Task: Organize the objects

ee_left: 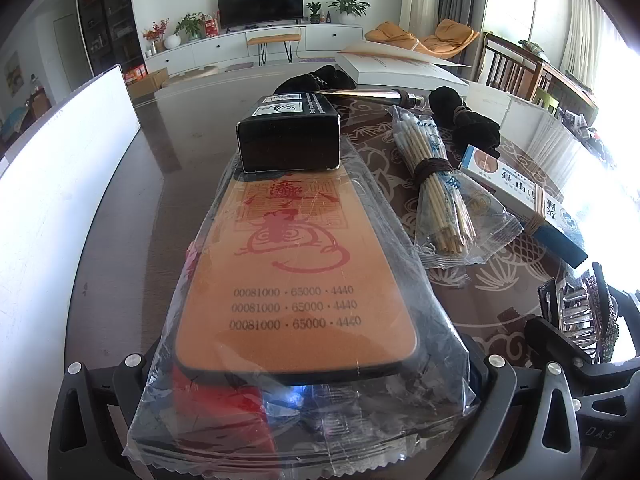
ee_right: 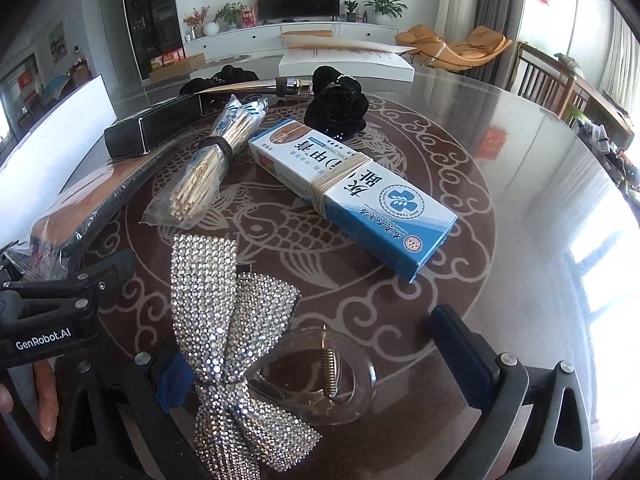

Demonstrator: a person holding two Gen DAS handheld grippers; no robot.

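Two grippers are angling steeply down over a round table [ee_right: 520, 184] with a glossy top and a fish-and-cloud pattern. Left gripper [ee_left: 296, 392] is straddling the near end of a plastic-wrapped orange pad [ee_left: 296, 276], jaws spread as wide as the wrapper; whether the pads are pressing on the plastic cannot be told. Right gripper [ee_right: 332, 364] is standing wide apart around a clear hair claw clip [ee_right: 328, 372] with a rhinestone bow [ee_right: 232, 320]; the left finger sits just beside the bow, the right finger well clear of the clip.

A black box [ee_left: 288, 140] is resting on the far end of the pad. A bag of cotton swabs [ee_left: 440, 184], tied with a dark band, is lying just right of the pad; a blue-and-white carton [ee_right: 352, 192] with a rubber band around it is lying right of that. A black scrunchie [ee_right: 336, 108] and a metal-tipped horn-shaped item [ee_right: 256, 87] are lying farther back.

Open tabletop is showing to the right of the carton, out to the table's curved edge. A white board [ee_left: 60, 184] is standing at the left edge.

Readable writing: three rows of "00081000 · 65000 · 4440" on the pad; "GenRobot.AI" on the left gripper's side in the right wrist view. Chinese characters on the carton are not being read here.
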